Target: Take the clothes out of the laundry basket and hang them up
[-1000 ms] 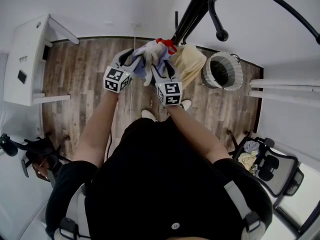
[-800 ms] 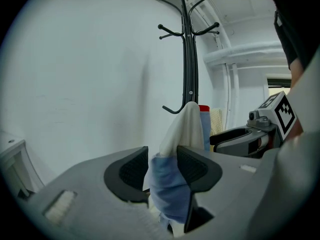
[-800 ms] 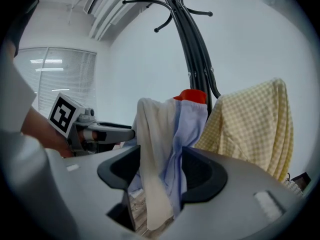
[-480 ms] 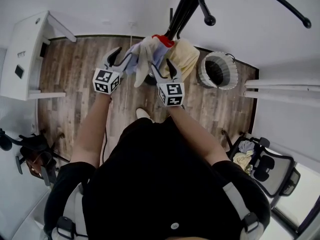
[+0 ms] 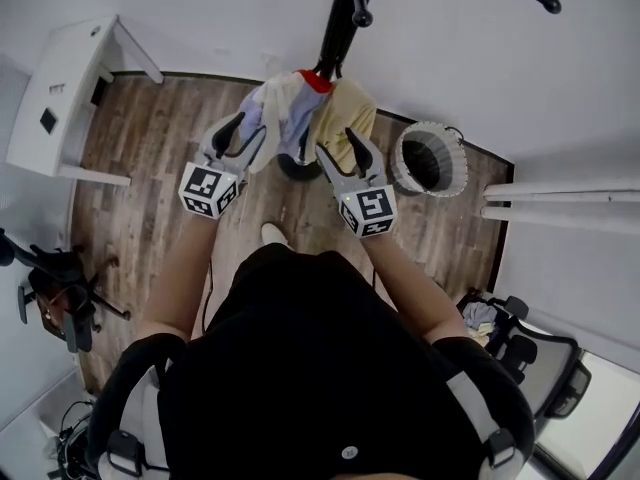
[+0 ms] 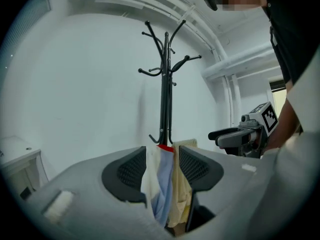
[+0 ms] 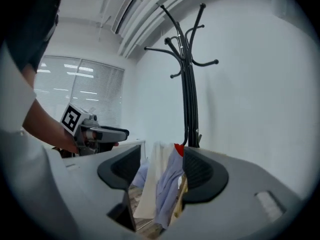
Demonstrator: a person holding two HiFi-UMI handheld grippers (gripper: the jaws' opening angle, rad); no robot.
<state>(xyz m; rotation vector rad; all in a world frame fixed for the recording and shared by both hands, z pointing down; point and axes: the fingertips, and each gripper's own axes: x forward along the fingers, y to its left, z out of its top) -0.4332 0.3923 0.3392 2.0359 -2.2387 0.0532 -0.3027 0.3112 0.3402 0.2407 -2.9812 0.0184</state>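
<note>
Left gripper (image 6: 162, 171): jaws stand moderately apart and have just been opening. Nothing is clamped. The clothes (image 5: 290, 108) show in the gap but hang beyond the pads, clear of them.

Right gripper (image 7: 160, 171): jaws likewise moderately apart, having just drawn in slightly. Nothing is clamped. The same clothes are framed between the pads, ahead of them and untouched.

Both grippers are held up near level and side by side, pointing at the clothes, which hang just ahead of and between the two sets of jaws.

Clothes: a bunch of a white piece, a pale blue shirt and a cream piece, with a red bit at the top. The bunch hangs from a low hook on the stand (image 5: 335, 28), draped down against the black pole.

Stand: upright, directly behind the clothes, its upper hooks rising above both grippers.

Basket (image 5: 400, 173): on the floor (image 5: 150, 168), to the right of the right gripper and below it, near the stand's foot.

Desk (image 5: 60, 88): white, well off to the left of the left gripper, against the wall.

Chair (image 5: 520, 353): behind and to the right of the right gripper, with cloth lying on its seat.
</note>
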